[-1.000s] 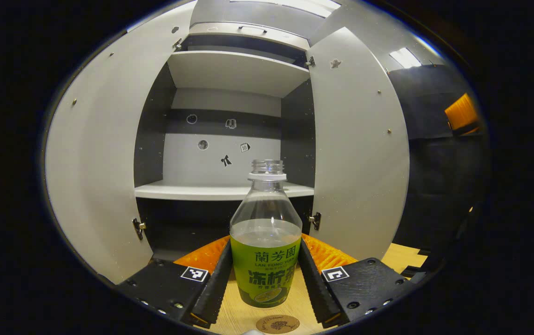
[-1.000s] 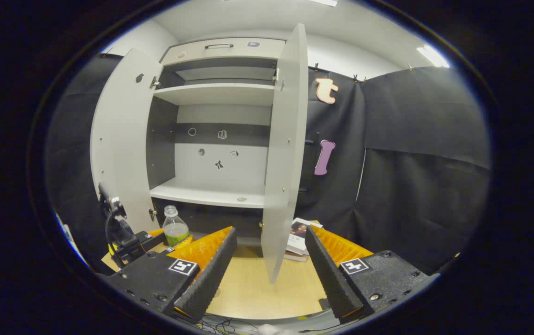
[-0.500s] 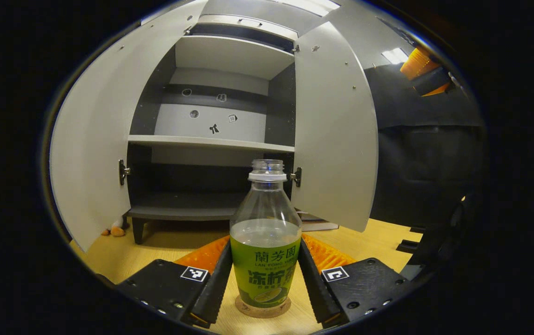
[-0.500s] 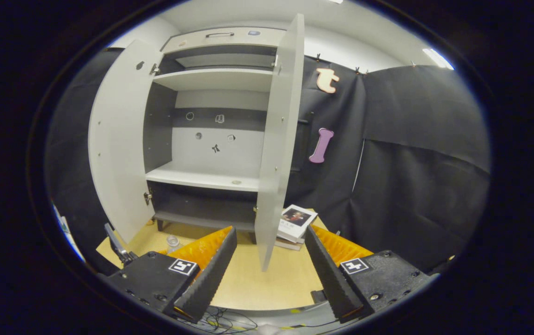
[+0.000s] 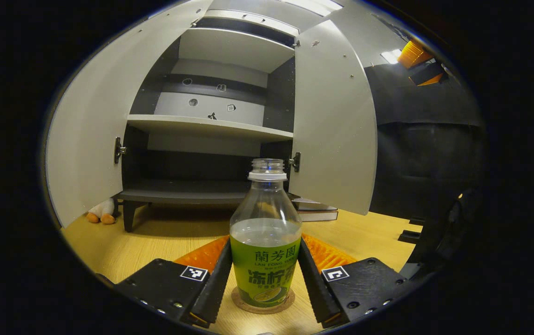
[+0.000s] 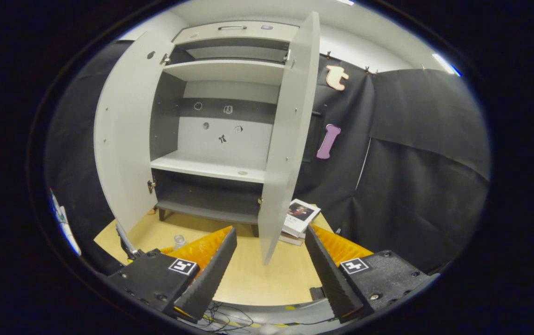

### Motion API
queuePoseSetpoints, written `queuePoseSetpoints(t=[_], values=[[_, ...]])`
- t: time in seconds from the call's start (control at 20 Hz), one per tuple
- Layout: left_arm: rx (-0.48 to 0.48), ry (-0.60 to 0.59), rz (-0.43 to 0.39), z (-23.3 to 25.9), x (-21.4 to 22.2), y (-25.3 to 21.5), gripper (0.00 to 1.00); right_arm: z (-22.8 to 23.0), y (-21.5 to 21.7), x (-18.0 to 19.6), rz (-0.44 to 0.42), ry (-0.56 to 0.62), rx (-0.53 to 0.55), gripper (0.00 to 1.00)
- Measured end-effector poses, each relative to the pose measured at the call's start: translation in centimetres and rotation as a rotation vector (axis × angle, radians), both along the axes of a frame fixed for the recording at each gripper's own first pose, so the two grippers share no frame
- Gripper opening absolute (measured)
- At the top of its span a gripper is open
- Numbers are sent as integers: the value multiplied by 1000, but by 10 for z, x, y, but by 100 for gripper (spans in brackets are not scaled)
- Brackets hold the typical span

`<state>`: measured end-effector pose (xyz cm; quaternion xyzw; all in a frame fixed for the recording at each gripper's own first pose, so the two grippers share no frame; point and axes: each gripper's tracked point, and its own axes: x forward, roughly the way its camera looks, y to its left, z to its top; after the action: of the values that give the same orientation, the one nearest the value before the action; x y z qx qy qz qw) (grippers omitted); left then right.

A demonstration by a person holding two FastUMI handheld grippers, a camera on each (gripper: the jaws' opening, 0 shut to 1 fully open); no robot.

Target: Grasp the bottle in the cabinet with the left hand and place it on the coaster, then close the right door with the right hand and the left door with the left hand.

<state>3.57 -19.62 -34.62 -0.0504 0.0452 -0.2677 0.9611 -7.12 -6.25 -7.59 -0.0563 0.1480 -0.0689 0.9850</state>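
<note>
A: Doors?
B: Left door (image 5: pixel 90 139) and right door (image 5: pixel 336 125) both stand open.
A: Bottle?
B: Bottle (image 5: pixel 265 242) stands upright on the coaster (image 5: pixel 262 304) on the table (image 5: pixel 155 237), clamped between the left gripper's (image 5: pixel 264 284) fingers.
A: Right gripper (image 6: pixel 269 267)?
B: Fingers spread wide, holding nothing, facing the right door's edge.
</note>
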Motion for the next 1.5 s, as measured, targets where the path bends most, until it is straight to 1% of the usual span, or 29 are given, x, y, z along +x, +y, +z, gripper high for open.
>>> queuePoseSetpoints(t=[0.2, 0.25, 0.3, 0.4, 0.45, 0.55, 0.65, 0.8, 0.95, 1.0, 1.05, 1.15, 1.2, 1.3, 1.35, 1.4, 1.5], values=[[14, -13, -1, -4, -3, 2, 76, -1, 1, -1, 4, 2, 0, 97], [20, 0, -8, -8, -4, 0, 76, -1, 2, -1, 4, 5, 0, 97], [32, 7, -7, -10, -4, 0, 78, -2, 2, -1, 5, 8, 0, 97], [54, -1, -11, -8, -4, 1, 86, -3, 3, -2, 7, 13, 1, 97], [64, -16, -10, -4, -3, 1, 93, -4, 2, -3, 6, 13, 3, 97], [81, -38, 0, 7, -1, 4, 94, -2, 2, -4, 4, 9, 5, 97], [78, -61, 24, 30, 3, 9, 94, 0, 0, -4, 0, -1, 10, 98], [45, -89, 71, 75, 10, 18, 94, 6, -2, -5, -4, -21, 19, 97], [31, -91, 113, 119, 8, 30, 94, 12, -2, -4, -7, -42, 39, 97], [33, -91, 133, 133, 8, 35, 97, 15, 0, -3, -4, -52, 48, 98], [32, -94, 149, 148, 8, 42, 94, 18, 1, -3, -2, -63, 54, 97], [38, -94, 174, 176, 6, 54, 94, 25, 5, -1, 7, -88, 69, 95], [43, -87, 189, 188, 4, 61, 94, 28, 8, 1, 14, -102, 79, 97], [41, -62, 216, 211, -1, 80, 94, 34, 11, 3, 25, -126, 89, 97], [30, -48, 227, 222, -4, 91, 97, 34, 12, 3, 27, -135, 90, 97], [25, -36, 241, 233, -8, 103, 94, 36, 12, 4, 29, -146, 91, 97], [44, -23, 292, 250, -16, 133, 94, 37, 11, 4, 30, -167, 95, 98]])
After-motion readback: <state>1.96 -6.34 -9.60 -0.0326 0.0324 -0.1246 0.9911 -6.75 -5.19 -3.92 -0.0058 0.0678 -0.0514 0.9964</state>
